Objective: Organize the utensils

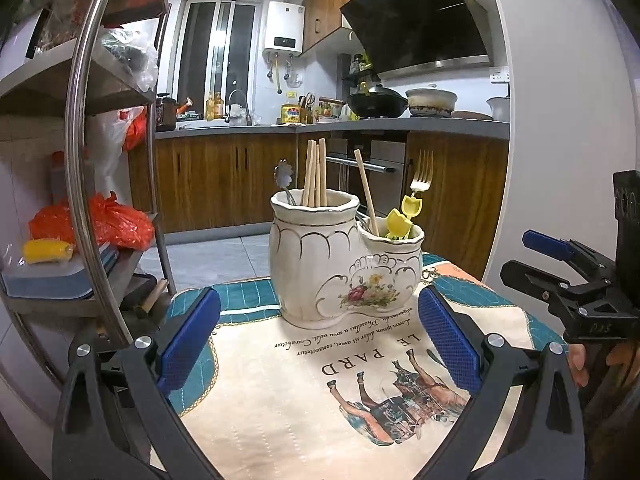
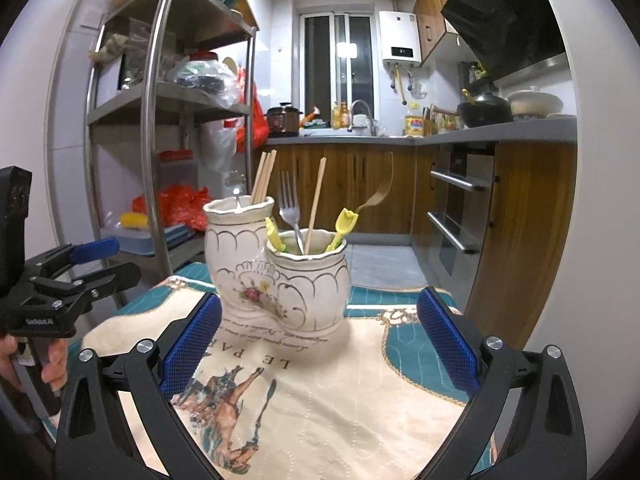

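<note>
**Utensils all in holder — one chopstick looks misplaced**

Holder (image 1: 344, 264) stands upright on the mat (image 1: 320, 400), near its far edge, just ahead of both grippers. Tall cup holds a bundle of chopsticks (image 1: 315, 174) plus a spoon (image 1: 285, 178). Short cup holds a lone chopstick (image 1: 367, 192), a gold fork (image 1: 422, 174) and yellow picks (image 1: 402, 220). Nothing loose on the mat in either view, so sorting looks mostly done. Likely left — moving the lone chopstick over to the bundle; that is a guess from the layout.

Left gripper (image 1: 320, 344) is spread wide and empty, pads flanking the holder's base without touching. Right gripper (image 2: 320, 344) likewise wide, empty, short of the holder.

View differences: the right wrist shows a silver fork (image 2: 290, 210) in the short cup — not made out from the left wrist, where only a bit of metal shows behind the chopstick. Left wrist shows the spoon's flower-shaped end clearly; from the right it is just a small glint at the tall cup's rim. Each view catches the other gripper off to its side.
</note>
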Tool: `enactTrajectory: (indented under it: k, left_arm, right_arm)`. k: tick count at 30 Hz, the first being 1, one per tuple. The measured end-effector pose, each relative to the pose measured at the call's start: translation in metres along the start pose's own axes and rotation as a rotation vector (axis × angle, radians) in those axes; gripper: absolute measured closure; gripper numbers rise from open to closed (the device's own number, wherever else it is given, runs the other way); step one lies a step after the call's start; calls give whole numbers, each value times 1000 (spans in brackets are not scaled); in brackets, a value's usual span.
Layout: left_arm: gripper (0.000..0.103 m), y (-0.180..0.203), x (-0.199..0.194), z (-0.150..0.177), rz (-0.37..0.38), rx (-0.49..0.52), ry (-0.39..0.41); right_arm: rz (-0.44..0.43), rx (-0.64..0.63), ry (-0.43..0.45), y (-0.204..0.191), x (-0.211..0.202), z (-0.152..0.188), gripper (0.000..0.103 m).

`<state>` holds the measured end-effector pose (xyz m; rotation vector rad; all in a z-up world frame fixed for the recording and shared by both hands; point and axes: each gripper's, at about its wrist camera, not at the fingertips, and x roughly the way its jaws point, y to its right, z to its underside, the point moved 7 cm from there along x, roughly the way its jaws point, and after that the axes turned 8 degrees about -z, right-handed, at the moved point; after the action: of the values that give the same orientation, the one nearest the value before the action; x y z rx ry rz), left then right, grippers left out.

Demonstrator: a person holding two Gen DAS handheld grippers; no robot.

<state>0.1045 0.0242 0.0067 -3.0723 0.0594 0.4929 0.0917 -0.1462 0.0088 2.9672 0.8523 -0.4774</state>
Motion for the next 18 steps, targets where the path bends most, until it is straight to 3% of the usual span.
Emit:
enactTrajectory:
  k: [18]
  left_arm:
    - [6, -3, 0, 0, -20, -7, -3]
  right_arm:
    - [0, 0, 1, 1, -1, 0, 6]
